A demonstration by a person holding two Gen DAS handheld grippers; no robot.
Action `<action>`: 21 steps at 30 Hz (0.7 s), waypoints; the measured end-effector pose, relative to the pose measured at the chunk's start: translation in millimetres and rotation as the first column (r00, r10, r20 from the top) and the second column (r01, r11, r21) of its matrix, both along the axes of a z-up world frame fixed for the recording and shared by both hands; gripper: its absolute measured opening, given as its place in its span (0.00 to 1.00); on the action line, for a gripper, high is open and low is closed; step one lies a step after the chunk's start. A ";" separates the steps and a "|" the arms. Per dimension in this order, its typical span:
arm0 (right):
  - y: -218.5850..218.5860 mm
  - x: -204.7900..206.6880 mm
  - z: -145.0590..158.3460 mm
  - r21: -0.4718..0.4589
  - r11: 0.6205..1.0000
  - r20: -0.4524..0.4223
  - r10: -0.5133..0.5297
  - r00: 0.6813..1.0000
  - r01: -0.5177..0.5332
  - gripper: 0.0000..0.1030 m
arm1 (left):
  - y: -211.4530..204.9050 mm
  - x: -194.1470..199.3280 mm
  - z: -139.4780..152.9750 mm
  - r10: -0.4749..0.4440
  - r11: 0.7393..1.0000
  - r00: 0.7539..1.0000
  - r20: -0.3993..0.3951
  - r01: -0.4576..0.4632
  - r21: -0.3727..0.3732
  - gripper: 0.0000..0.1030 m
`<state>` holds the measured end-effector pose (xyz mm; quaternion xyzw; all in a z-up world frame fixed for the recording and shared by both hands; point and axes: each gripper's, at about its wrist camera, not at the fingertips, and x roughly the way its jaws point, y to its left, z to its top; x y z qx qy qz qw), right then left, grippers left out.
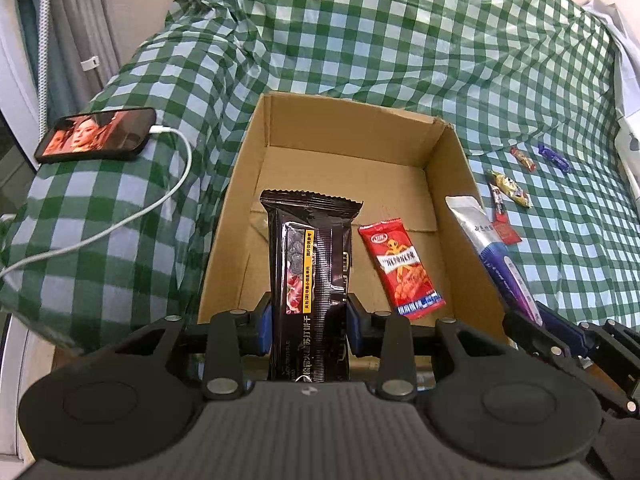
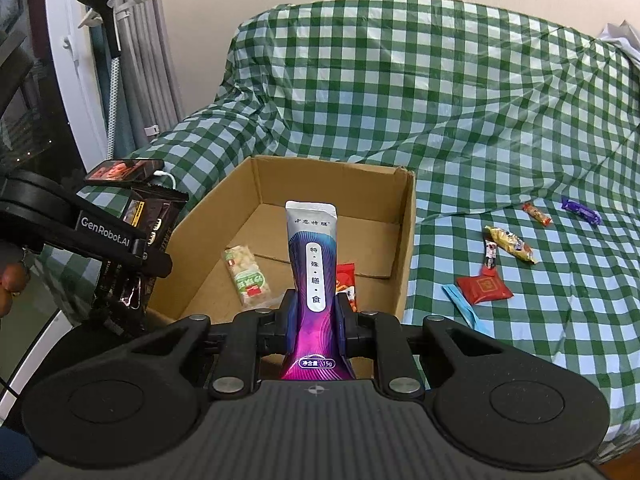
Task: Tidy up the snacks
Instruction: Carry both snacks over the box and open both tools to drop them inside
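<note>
The right tongs gripped a purple-and-silver pouch upright between their blue pads, above the near edge of an open cardboard box. Inside the box lay a green-and-white snack bar and a red packet, partly hidden. At left, the left tongs apparently held a dark wrapper. Loose sweets and a red sachet lay on the checked cloth beside the box.

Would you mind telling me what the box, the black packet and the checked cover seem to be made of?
The box looks like plain matt brown cardboard: cut edges and folded flaps show. The black packet seems to be glossy plastic film, with a crimped, zigzag top seal and light glare. The checked cover is probably thin plastic sheeting, given its sheen and sharp crinkles, though coated cloth is possible.
</note>
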<state>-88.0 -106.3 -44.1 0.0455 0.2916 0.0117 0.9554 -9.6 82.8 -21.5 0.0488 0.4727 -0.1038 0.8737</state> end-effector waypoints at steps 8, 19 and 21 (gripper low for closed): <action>-7.7 44.8 -11.4 0.013 1.000 -0.030 0.002 1.000 -0.002 0.19 | -17.8 47.2 -18.3 -0.002 1.000 0.999 -0.032 0.003 0.022 0.38; -17.1 98.2 -34.6 0.030 1.000 -0.084 -0.004 0.996 0.007 0.19 | -34.6 99.1 -53.0 -0.002 0.998 0.997 -0.083 0.007 0.058 0.38; -17.7 105.0 -38.1 0.031 0.999 -0.091 -0.005 0.996 0.008 0.19 | -35.3 103.5 -57.2 -0.004 0.998 0.996 -0.089 0.010 0.062 0.38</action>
